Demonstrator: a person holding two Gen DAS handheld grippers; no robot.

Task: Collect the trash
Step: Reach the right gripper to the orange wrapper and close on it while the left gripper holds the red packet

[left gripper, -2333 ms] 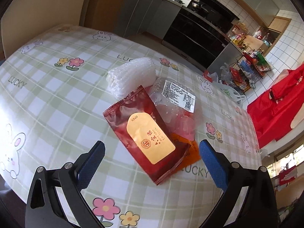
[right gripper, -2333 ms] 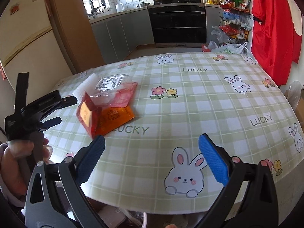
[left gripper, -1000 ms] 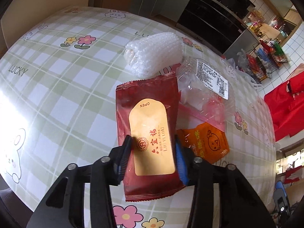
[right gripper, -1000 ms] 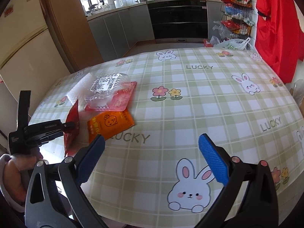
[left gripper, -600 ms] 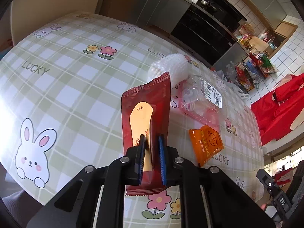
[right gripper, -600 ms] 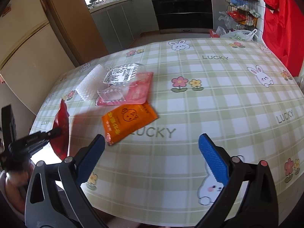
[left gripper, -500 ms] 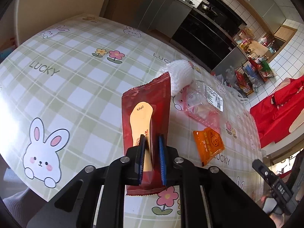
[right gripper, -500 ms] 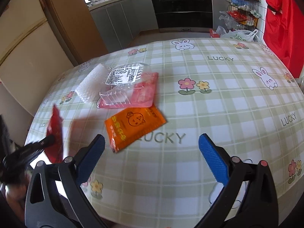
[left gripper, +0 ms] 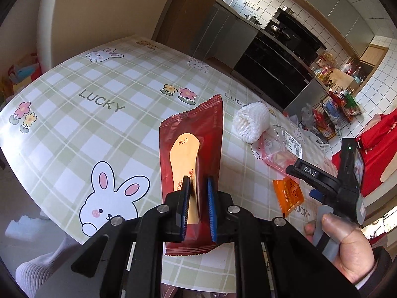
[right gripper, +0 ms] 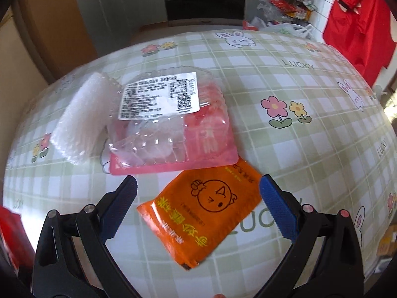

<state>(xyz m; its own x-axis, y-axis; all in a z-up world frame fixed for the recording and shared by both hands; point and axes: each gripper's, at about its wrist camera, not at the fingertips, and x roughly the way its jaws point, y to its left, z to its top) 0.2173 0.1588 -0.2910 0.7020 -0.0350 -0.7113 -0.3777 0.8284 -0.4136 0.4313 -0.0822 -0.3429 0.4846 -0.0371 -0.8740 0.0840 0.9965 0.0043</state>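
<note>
Left wrist view: the left gripper is clamped on the lower part of a red packet, which stands upright, lifted off the worktop. The packet's pale gold label reads "OPEN", seen upside down; the smaller lettering under it is too small to read. The worktop's green check cloth carries rabbits, flowers and the word "LUCKY". Beyond the red packet, to its right, a white foam net lies on the cloth, and past that a clear tray with a printed white sticker. Right of the red packet and nearer the worktop edge lies an orange sachet. Beside the sachet the right gripper comes in, held by a hand; its black body bears the letters "DAS".

Right wrist view: the right gripper has its blue pads wide apart, one on either side of the orange sachet, not pressing it. The sachet lies flat on the worktop, printed with a cartoon face and yellow Chinese characters. Its far corner touches the pink base of the clear tray, whose sticker shows small print and a QR code. The foam net lies against the tray on the side away from the sachet. "LUCKY" shows on the cloth beyond the tray.
</note>
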